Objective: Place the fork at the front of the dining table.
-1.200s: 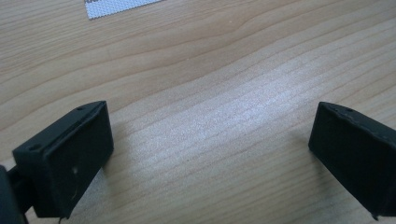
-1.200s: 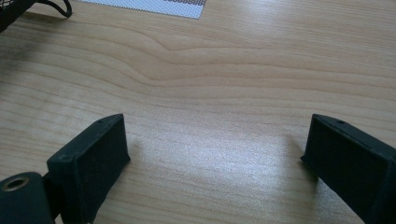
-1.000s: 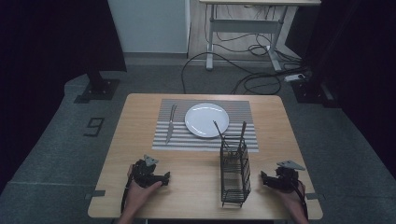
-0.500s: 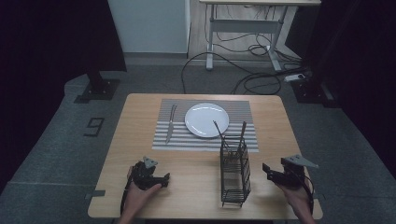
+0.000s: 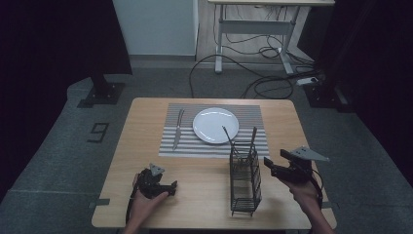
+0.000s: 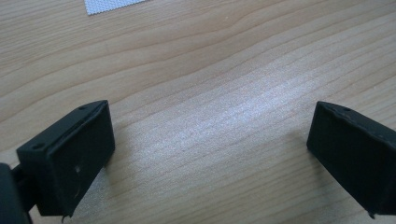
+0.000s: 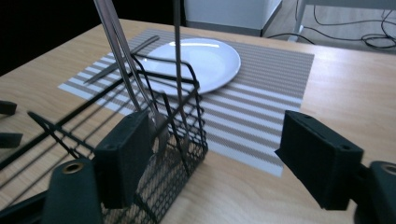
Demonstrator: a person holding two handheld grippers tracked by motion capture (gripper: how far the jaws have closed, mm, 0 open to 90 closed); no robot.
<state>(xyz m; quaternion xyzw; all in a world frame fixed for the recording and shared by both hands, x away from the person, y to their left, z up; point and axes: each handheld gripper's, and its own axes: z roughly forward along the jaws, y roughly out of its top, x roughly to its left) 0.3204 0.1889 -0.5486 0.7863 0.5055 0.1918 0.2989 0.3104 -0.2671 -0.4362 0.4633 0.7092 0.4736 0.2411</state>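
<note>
Between the wide-apart jaws of our right gripper [image 7: 212, 158] we see the near end of the wire caddy [image 7: 154, 154], with two utensil handles [image 7: 122, 51] standing up out of it; nothing is grasped. The right gripper [image 5: 280, 168] hangs just beside the caddy's [image 5: 245, 178] right flank, raised off the worktop [image 5: 204, 195]. Our left gripper [image 5: 160, 185] rests low on the bare wood at the near left, its jaws also released, only wood grain between them [image 6: 210, 140].

Beyond the caddy lies the striped placemat [image 5: 253, 114], carrying the white plate [image 5: 215, 124] at its middle and a fork [image 5: 178, 127] to the plate's left.

We judge the next move to be a reach for one of the handles. The risks: the wire frame is light and tall, so a jaw catching a wire could tip or drag it; the two handles stand close, so a careless closing may pinch both or knock one against the plate. With our left gripper well apart, nothing steadies the caddy.
</note>
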